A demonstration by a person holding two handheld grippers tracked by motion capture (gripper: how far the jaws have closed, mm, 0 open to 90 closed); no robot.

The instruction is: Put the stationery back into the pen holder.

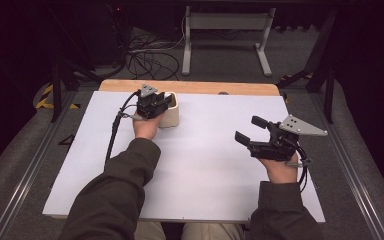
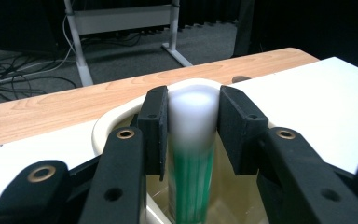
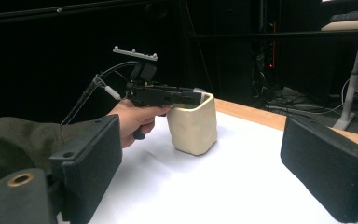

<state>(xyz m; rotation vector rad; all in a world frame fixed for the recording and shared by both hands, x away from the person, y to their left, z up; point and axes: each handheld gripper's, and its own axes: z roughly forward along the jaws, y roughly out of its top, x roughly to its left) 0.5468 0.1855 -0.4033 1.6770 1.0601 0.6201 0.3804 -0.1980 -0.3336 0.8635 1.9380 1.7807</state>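
Jaws of the left gripper (image 2: 193, 126) are clamped on a tube (image 2: 192, 154) with a white cap and a green-striped body, one black pad pressed to each side of the cap. The tube stands upright inside a cream cup (image 2: 121, 116), its lower part sunk below the rim; the tube itself is blurred in the left gripper view, so finer detail cannot be told. In the high view the left gripper (image 1: 166, 102) lies level across the top of the cup (image 1: 171, 117), which sits on the white sheet (image 1: 205, 150) near the far edge, on the person's left side. Beyond the sheet a strip of wooden tabletop (image 1: 200, 86) shows. The person's left hand (image 1: 146, 126) grips the handle just beside the cup, with a dark green sleeve (image 1: 120, 195) running back to the near edge.

Over on the other side, the right gripper (image 1: 250, 131) is held above the sheet, well apart from the cup, with its jaws spread wide and nothing between them. The right gripper view looks across the sheet at the cup (image 3: 193, 126), its wall slightly dented, with the left gripper (image 3: 193, 97) reaching over its rim.
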